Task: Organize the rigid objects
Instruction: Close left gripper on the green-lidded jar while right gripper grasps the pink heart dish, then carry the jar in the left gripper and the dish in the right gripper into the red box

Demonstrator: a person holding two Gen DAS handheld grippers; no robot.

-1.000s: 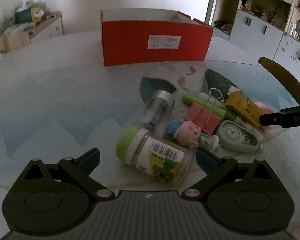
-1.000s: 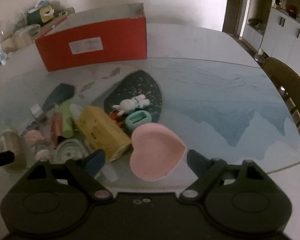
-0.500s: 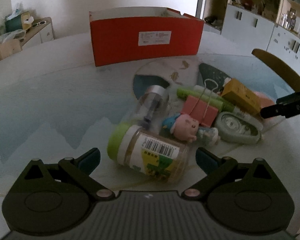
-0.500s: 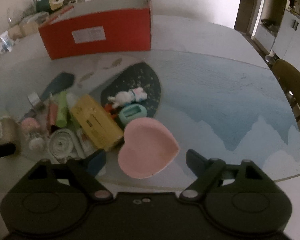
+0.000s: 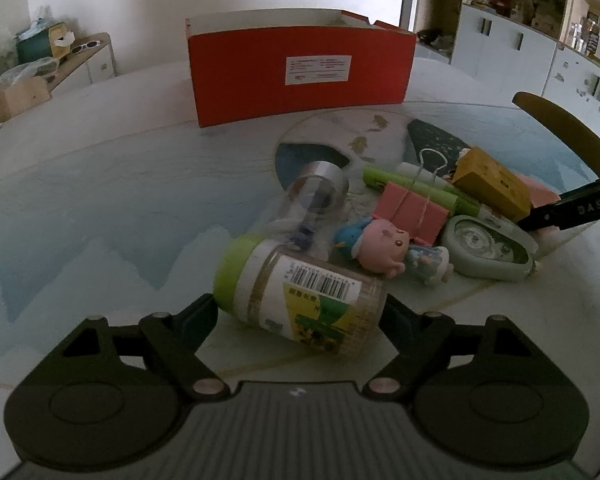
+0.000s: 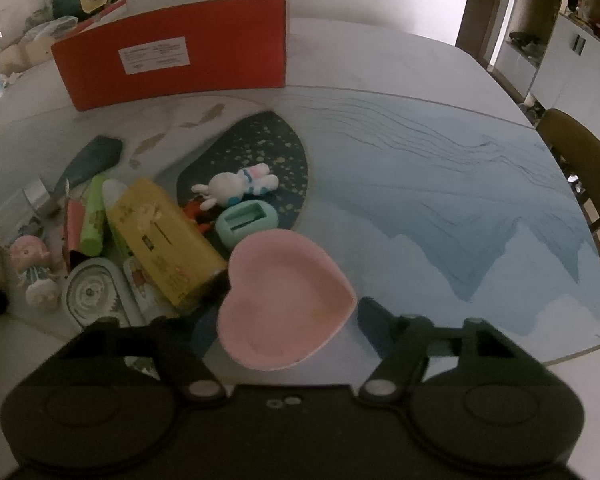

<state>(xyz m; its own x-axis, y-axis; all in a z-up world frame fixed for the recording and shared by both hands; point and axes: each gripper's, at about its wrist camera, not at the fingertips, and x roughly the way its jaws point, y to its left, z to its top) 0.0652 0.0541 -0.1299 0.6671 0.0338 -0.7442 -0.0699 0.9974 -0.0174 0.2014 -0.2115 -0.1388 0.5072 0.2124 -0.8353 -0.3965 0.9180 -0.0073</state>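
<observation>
Left claw [image 5: 300, 312] closing around my jar [image 5: 300, 296] — lying crosswise between its fingers; right claw [image 6: 276, 320] narrowing on the dish [image 6: 284, 300].

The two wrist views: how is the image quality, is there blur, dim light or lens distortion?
Left wrist view: dim indoor light, a bright doorway behind; the red box bows from fisheye distortion; the lying jar is fairly sharp. Right wrist view: darker and softer; the pink heart dish and the black hand-held gripper body are slightly blurred, and the table edge curves.
</observation>
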